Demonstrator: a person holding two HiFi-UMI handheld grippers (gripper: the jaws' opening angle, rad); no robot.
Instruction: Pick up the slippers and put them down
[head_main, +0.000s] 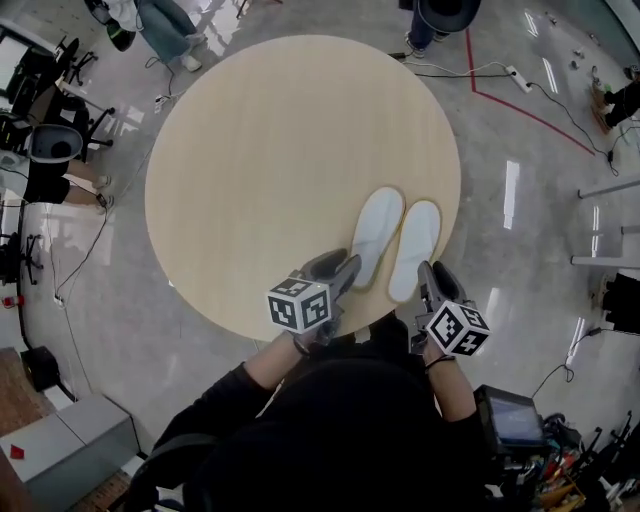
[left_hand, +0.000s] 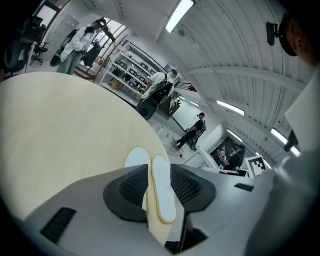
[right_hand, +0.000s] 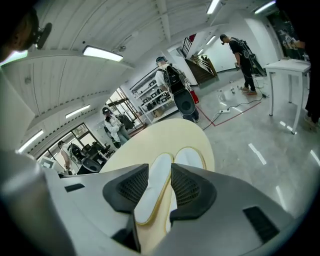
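Head view: left gripper (head_main: 338, 266), right gripper (head_main: 430, 276) both released, at the heels. Slippers (head_main: 378, 235) look light, floppy; pinch heel rims

Two white slippers (head_main: 378, 236) on round table (head_main: 270, 170)

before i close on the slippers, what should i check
1. Left slipper and right slipper flat on table, side by side: ok
2. Left hand-held gripper jaws apart: ok
3. Right hand-held gripper jaws apart: ok
4. A slipper in line with each gap: ok
5. Pads pressing on a slipper: not ok, neither grips yet
6. Heels clear of the table edge: cannot tell
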